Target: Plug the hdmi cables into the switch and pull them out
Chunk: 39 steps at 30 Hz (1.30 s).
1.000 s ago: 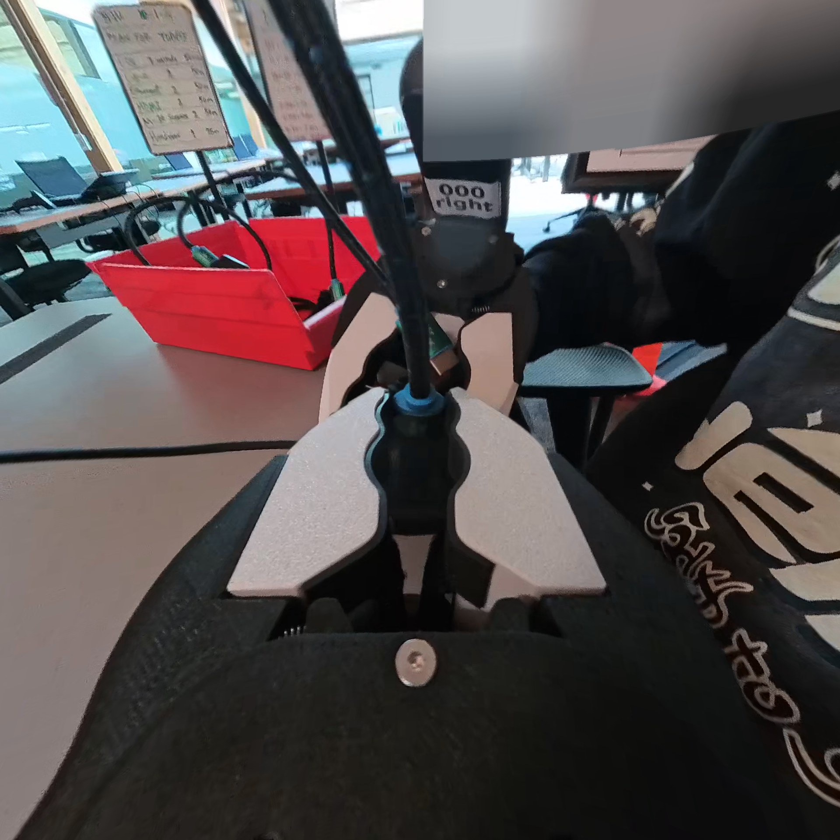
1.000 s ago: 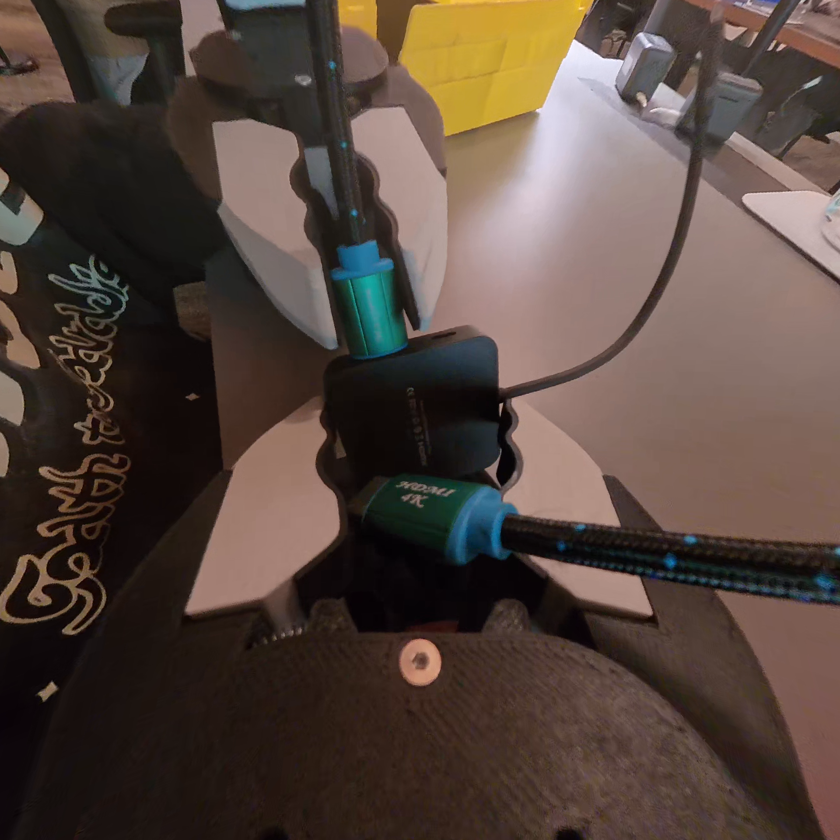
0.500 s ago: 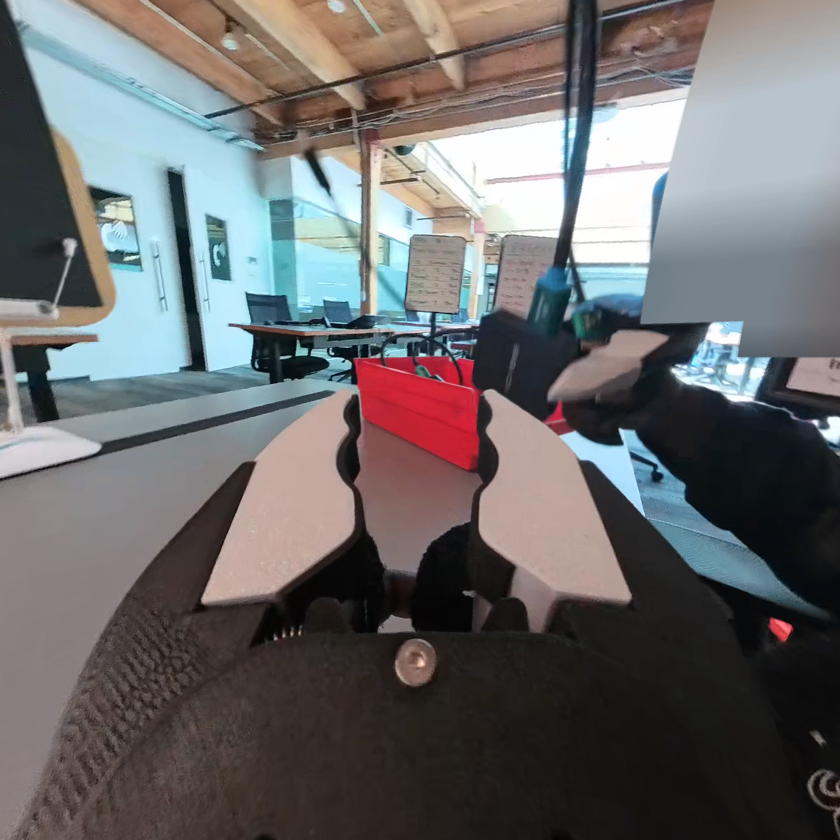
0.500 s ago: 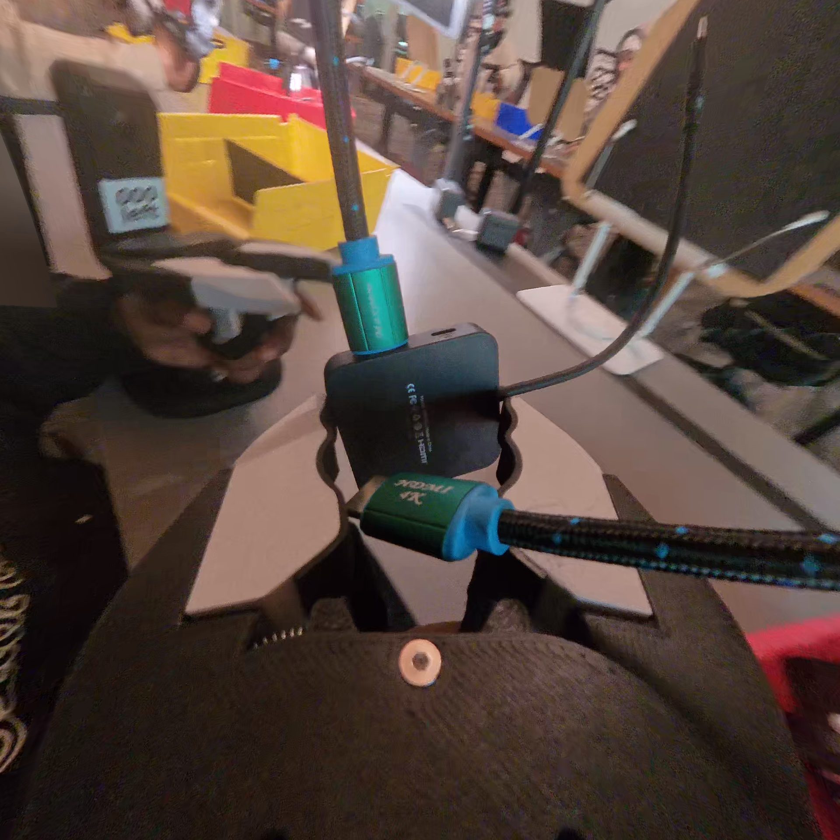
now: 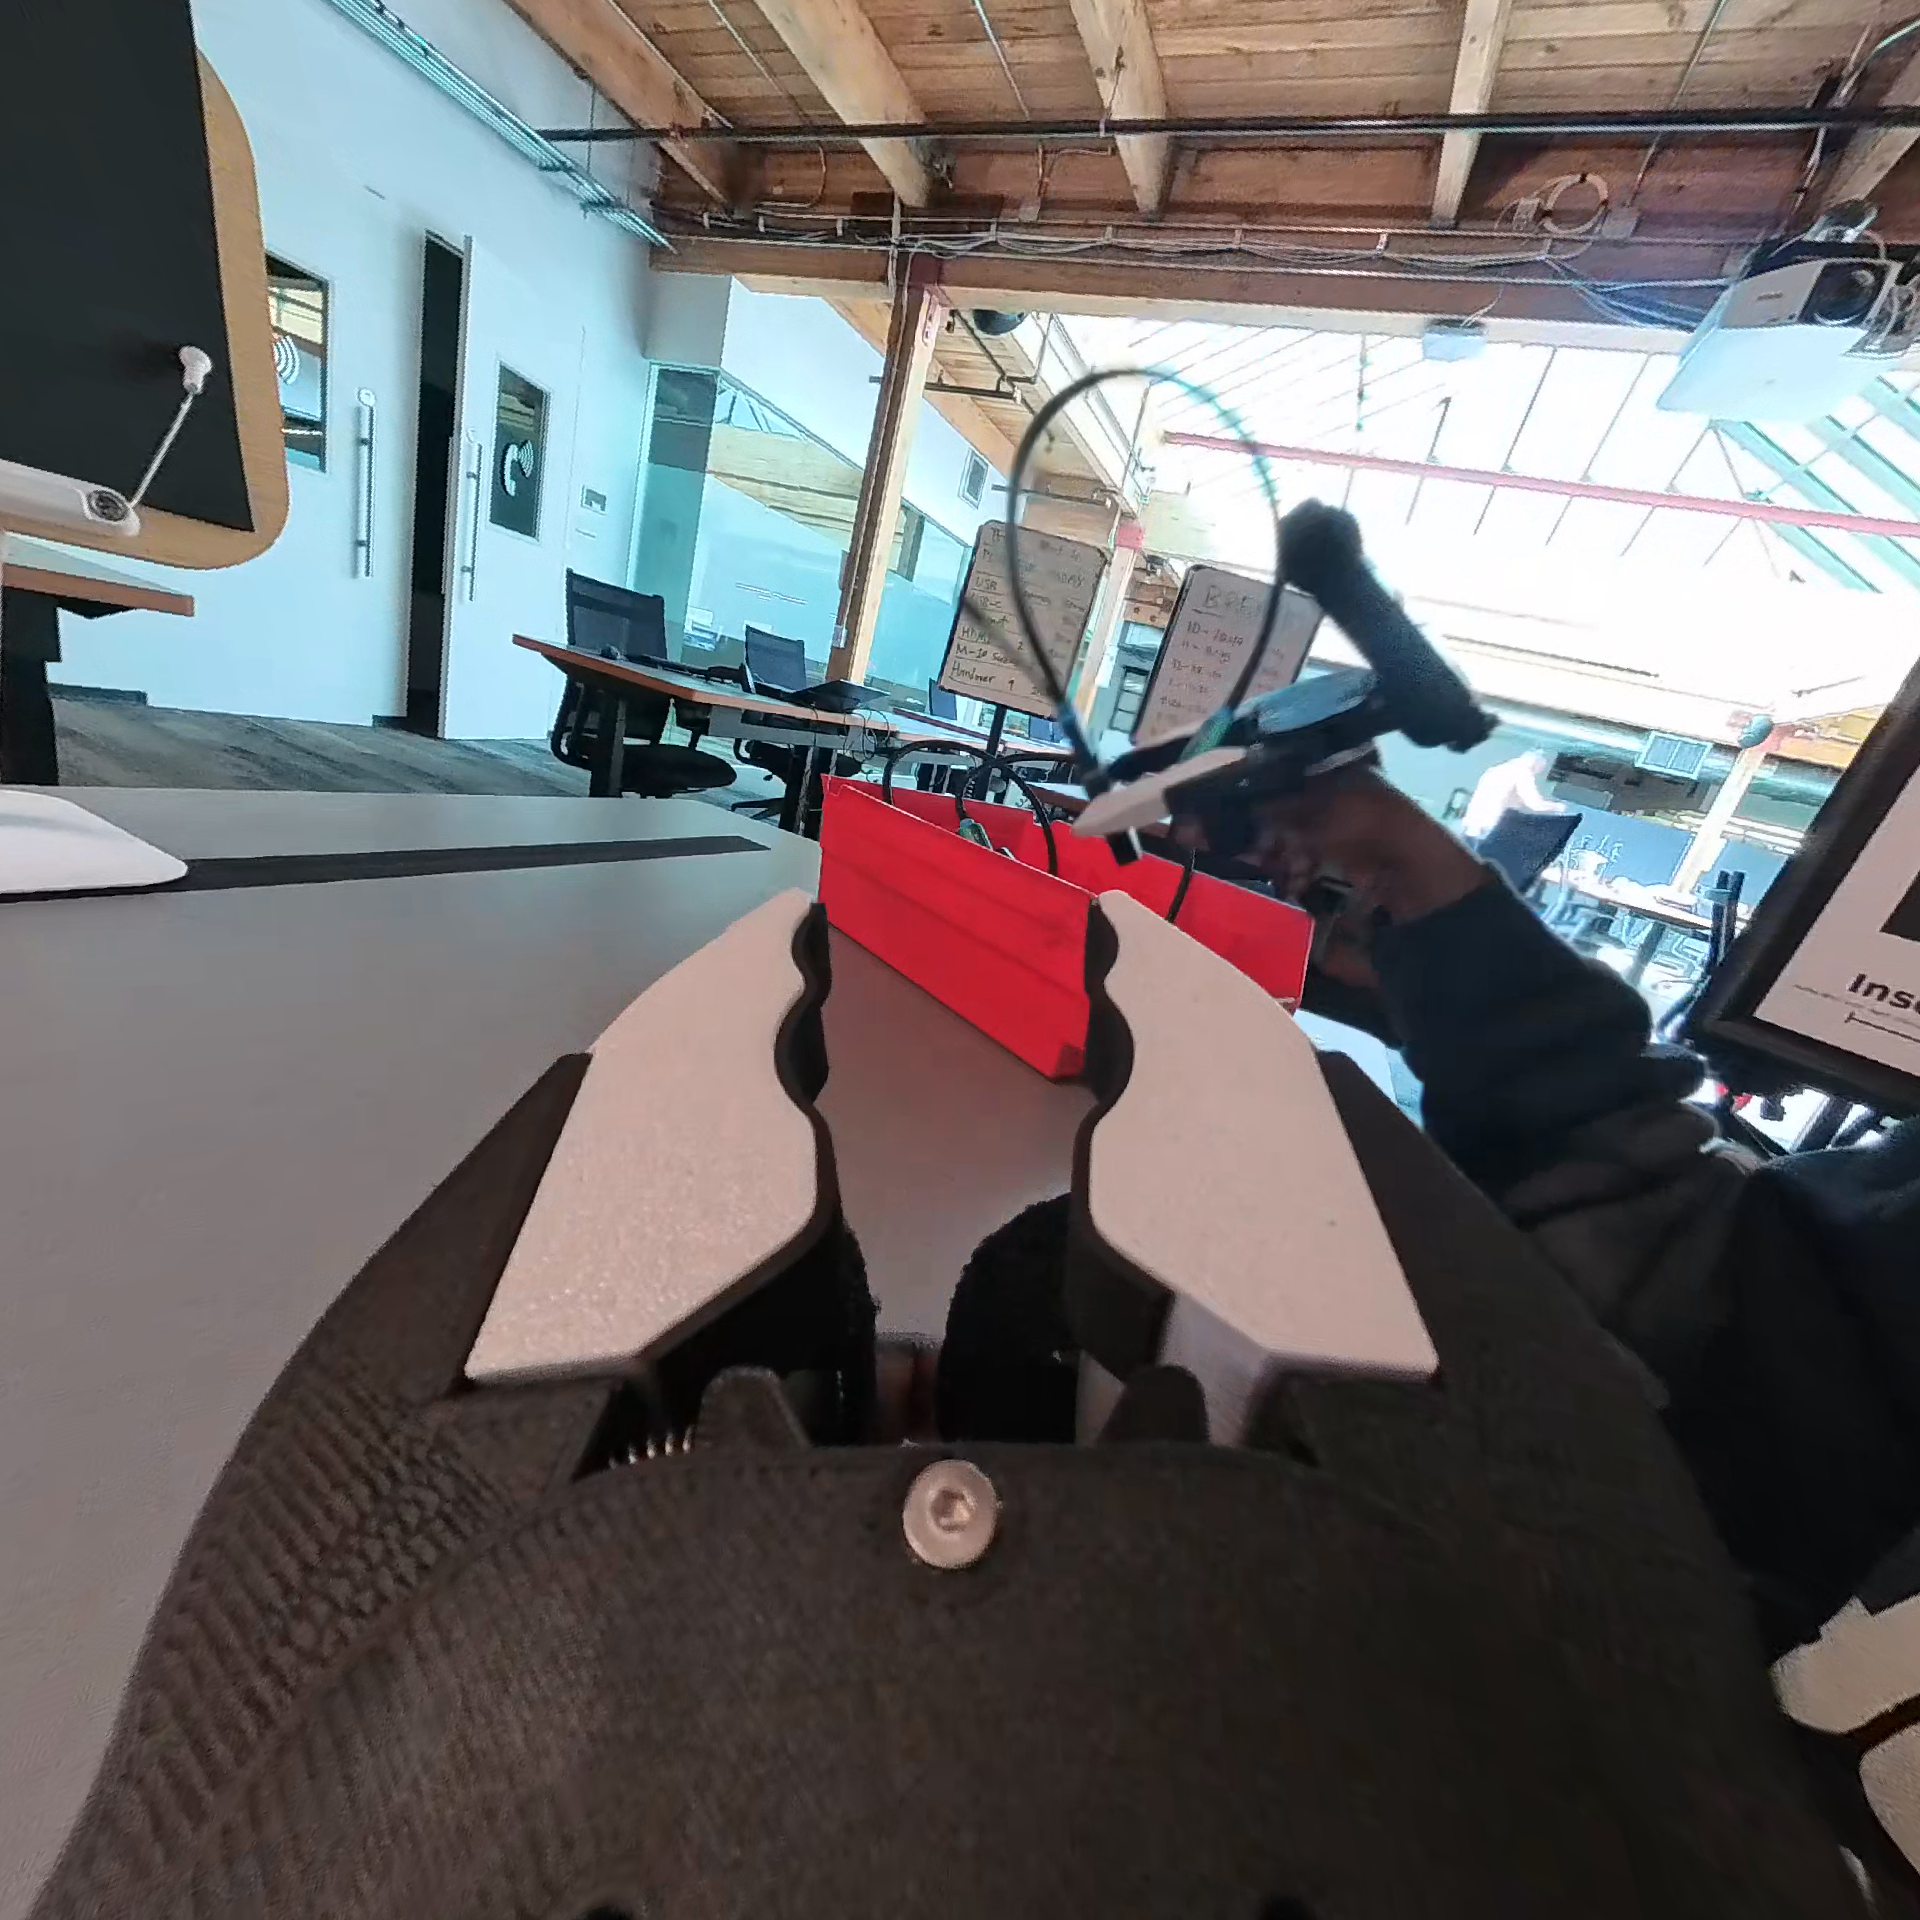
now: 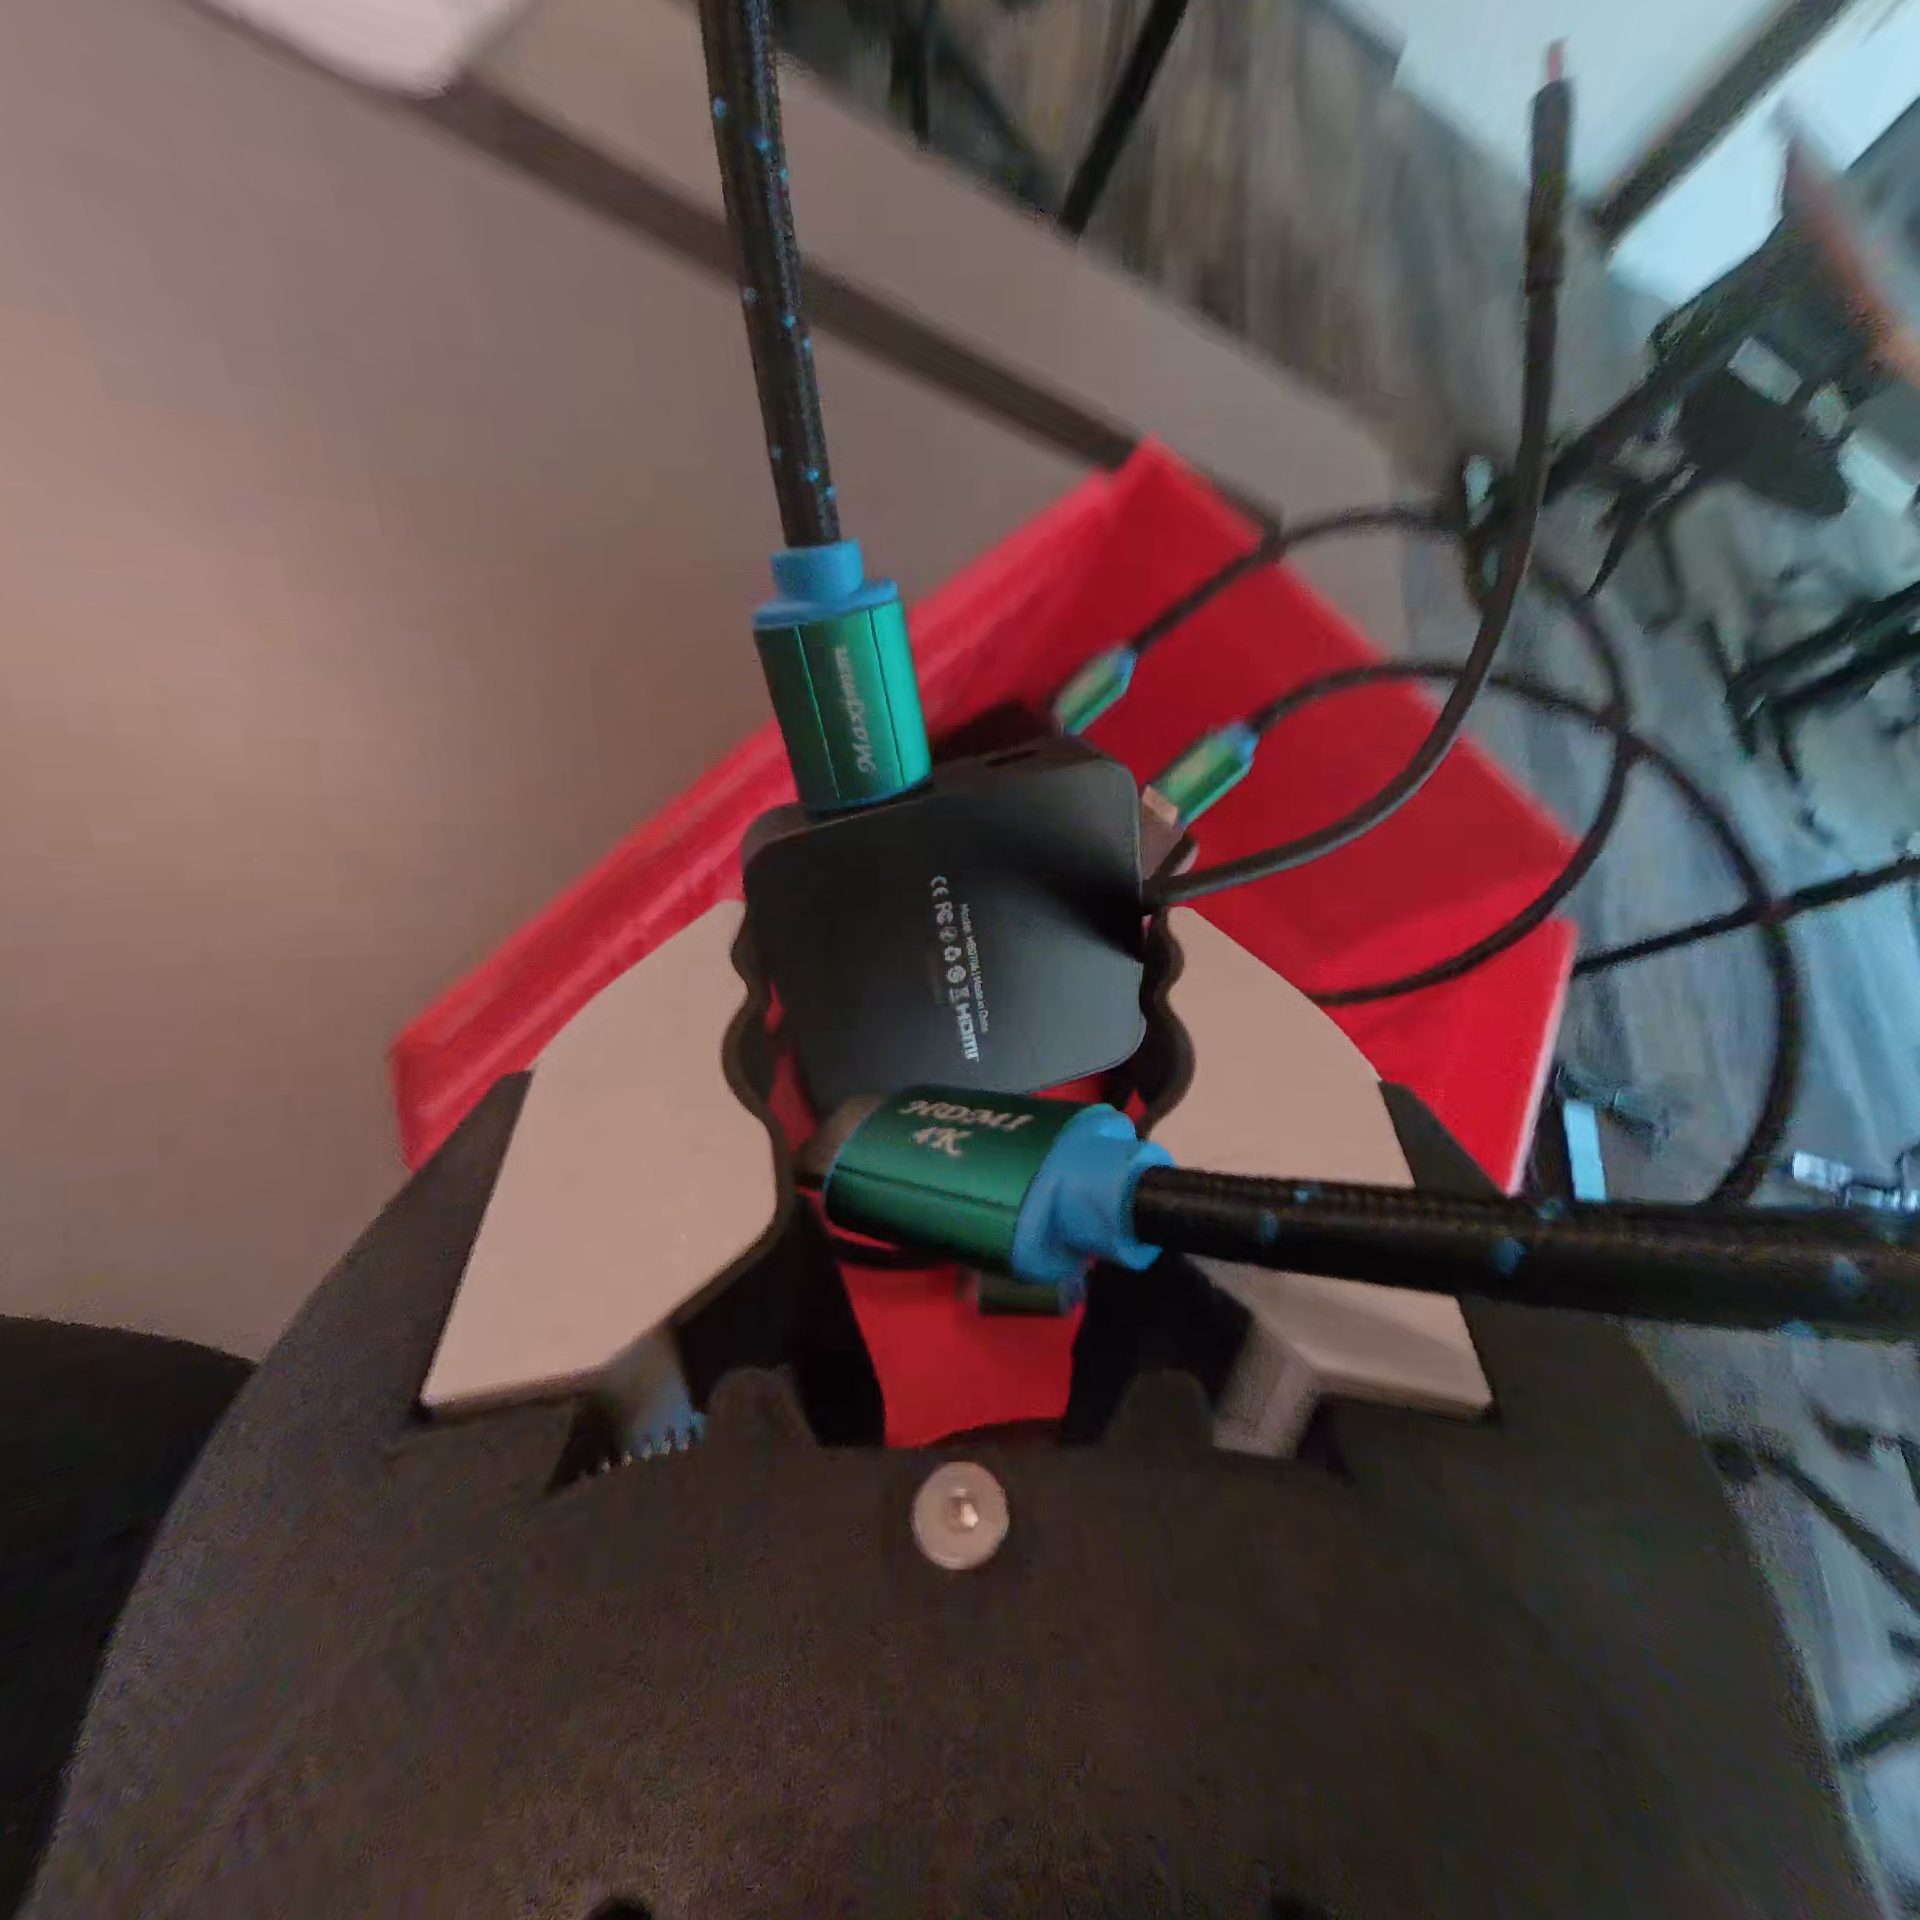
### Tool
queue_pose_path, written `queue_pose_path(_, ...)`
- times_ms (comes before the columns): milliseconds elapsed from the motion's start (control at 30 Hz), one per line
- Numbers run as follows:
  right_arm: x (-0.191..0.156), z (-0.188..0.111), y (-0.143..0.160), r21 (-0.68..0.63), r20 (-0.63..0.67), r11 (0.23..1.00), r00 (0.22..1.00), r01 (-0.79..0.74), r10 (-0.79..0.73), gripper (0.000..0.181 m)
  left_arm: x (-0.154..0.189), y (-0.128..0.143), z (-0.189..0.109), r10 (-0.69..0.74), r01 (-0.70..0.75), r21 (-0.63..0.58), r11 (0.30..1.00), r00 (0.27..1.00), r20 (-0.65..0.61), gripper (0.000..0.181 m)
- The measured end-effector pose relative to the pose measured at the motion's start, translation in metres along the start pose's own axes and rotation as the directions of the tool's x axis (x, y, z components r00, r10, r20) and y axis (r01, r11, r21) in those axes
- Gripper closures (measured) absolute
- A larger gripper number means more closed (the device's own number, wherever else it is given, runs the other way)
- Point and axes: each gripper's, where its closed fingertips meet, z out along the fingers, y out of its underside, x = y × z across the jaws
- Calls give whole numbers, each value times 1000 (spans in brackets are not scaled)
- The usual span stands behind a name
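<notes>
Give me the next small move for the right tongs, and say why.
Probably lower the switch into the red bin: the right tongs grip it above the bin with two plugs seated, while the left tongs are open and empty.

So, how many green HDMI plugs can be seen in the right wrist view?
4. One plug stands in the switch's top edge, one at its lower edge, and two loose ones hang over the red bin. More may be hidden.

Switch (image 6: 945,925) between right claw (image 6: 956,997) fingers, above bin (image 6: 1351,831) on table (image 6: 260,623)
</notes>
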Motion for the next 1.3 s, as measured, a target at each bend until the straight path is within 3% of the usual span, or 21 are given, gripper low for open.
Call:
queue_pose_path(133,-5,32,61,-318,59,948,998,-12,33,111,2,2,1,-5,5,-7,1000,1000,-14,136)
queue_pose_path(200,-14,42,83,-411,116,912,992,-4,57,113,3,2,1,-6,6,-8,1000,1000,-17,137)
queue_pose_path(333,-17,49,94,-454,130,891,989,-4,71,113,4,2,0,-8,8,-8,1000,1000,-26,137)
queue_pose_path(467,-21,43,88,-428,173,903,980,-12,95,96,4,2,1,-10,10,-9,1000,1000,-28,138)
queue_pose_path(633,-12,16,51,-246,173,966,978,-74,119,76,4,3,1,-11,10,-10,1000,1000,-28,138)
queue_pose_path(800,38,-25,0,163,68,961,974,-224,215,70,4,3,1,-9,8,-10,1000,1000,-29,138)
queue_pose_path(900,67,-42,2,316,31,918,969,-241,244,69,4,3,1,-10,9,-12,1000,1000,-27,138)
queue_pose_path(1000,105,-52,24,340,-113,916,958,-212,264,70,4,4,1,-12,11,-15,1000,1000,-26,138)
queue_pose_path(1067,123,-56,41,310,-177,924,941,-223,287,72,3,4,2,-14,13,-16,1000,1000,-26,138)
queue_pose_path(1133,121,-52,59,230,-137,936,943,-266,302,77,3,4,2,-15,14,-17,1000,1000,-26,138)
queue_pose_path(1300,92,-26,131,-231,-42,923,951,-308,306,89,4,4,2,-15,15,-17,1000,1000,-26,139)
